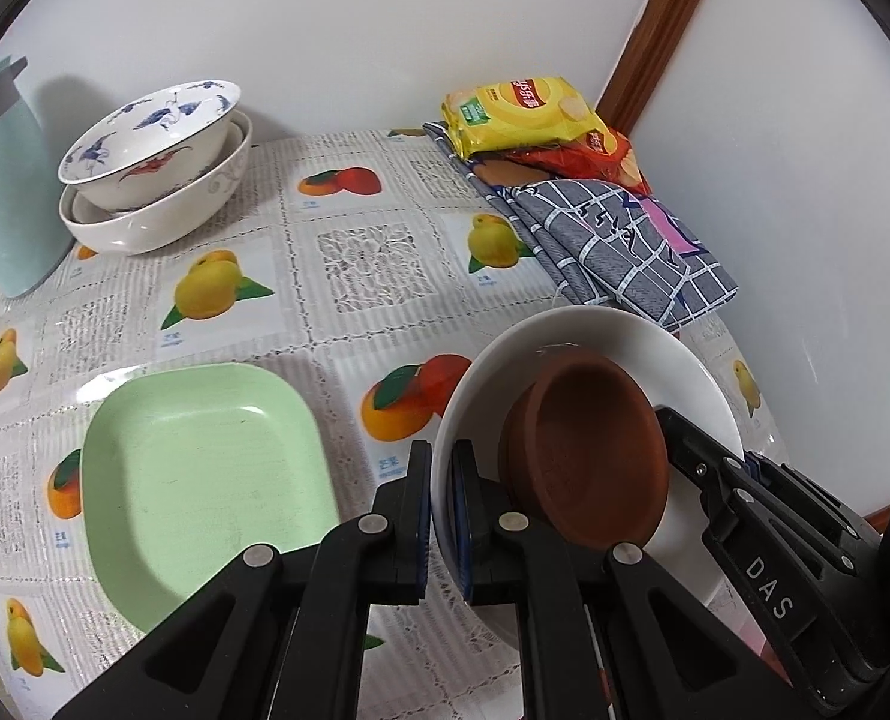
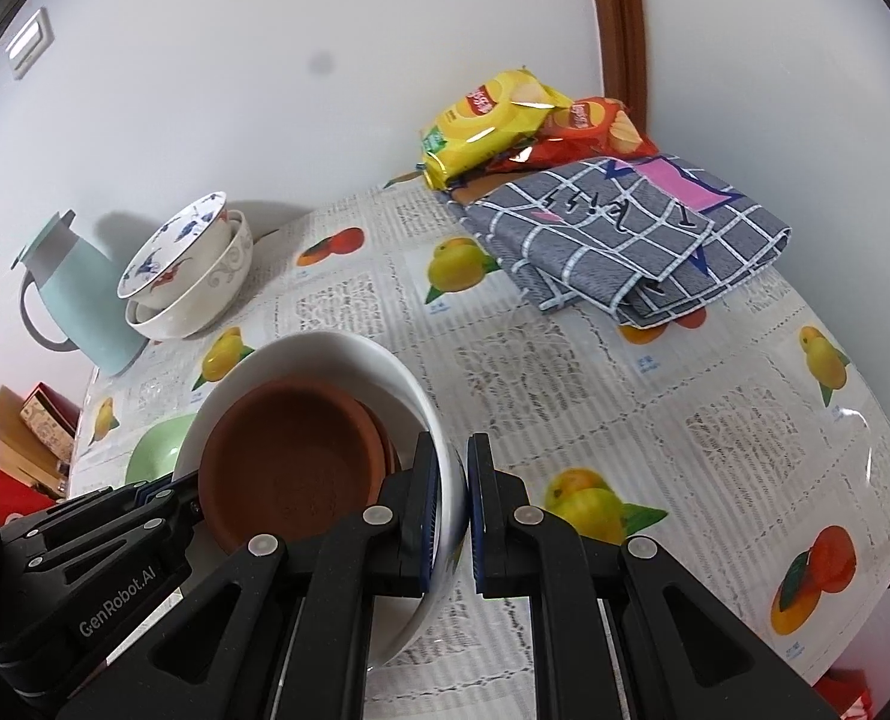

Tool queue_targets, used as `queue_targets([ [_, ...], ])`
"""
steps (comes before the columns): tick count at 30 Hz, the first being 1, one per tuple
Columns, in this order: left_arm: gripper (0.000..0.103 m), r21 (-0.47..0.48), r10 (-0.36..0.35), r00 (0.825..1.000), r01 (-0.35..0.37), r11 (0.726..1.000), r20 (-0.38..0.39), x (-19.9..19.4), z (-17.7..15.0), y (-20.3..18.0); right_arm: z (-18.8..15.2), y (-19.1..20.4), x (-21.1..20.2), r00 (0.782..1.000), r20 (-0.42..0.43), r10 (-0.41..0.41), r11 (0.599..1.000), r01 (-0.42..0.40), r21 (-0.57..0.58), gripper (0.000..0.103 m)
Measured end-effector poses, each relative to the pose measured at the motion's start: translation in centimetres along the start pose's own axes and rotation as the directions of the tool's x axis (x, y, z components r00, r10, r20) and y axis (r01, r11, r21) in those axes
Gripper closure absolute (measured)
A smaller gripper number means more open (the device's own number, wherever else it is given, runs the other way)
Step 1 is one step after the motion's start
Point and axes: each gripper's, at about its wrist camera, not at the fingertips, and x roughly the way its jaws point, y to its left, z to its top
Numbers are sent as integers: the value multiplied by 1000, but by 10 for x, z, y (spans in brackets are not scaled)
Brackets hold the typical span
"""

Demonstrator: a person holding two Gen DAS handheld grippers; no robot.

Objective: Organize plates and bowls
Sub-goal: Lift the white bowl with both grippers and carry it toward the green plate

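A white bowl (image 1: 595, 336) with a brown clay dish (image 1: 595, 450) lying inside it is held between both grippers. My left gripper (image 1: 442, 480) is shut on the bowl's left rim. My right gripper (image 2: 466, 498) is shut on the opposite rim of the white bowl (image 2: 337, 354), beside the clay dish (image 2: 295, 456). A pale green square plate (image 1: 205, 480) lies on the tablecloth just left of the bowl. Two nested bowls (image 1: 151, 150), the upper one painted blue and red, stand at the far left by the wall.
A teal jug (image 1: 7, 192) stands at the far left edge beside the nested bowls. Yellow and red crisp bags (image 1: 523, 114) and a folded grey checked cloth (image 1: 613, 246) lie at the far right by the wall. A fruit-print tablecloth (image 2: 565, 372) covers the table.
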Motion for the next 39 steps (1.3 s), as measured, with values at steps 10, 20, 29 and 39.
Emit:
queue_targets([
  [10,96,-19,6,1000,-6,1000,13,-10,-2,18,-1,20,-3,1000,7,12,1000,-12,-12,93],
  [20,96,-22,15,1000,-14,1000,23,-18,-2,31,-1,34,-4,1000,11,22,1000,-22,-13,93],
  [29,96,-35,21,999,-20,999,33,-25,0,44,0,50,-4,1000,9,28,999,-28,-34,93],
  [39,96,-56,29,999,-27,998,46,-33,3,60,4,66,-3,999,11,45,997,-45,-56,93],
])
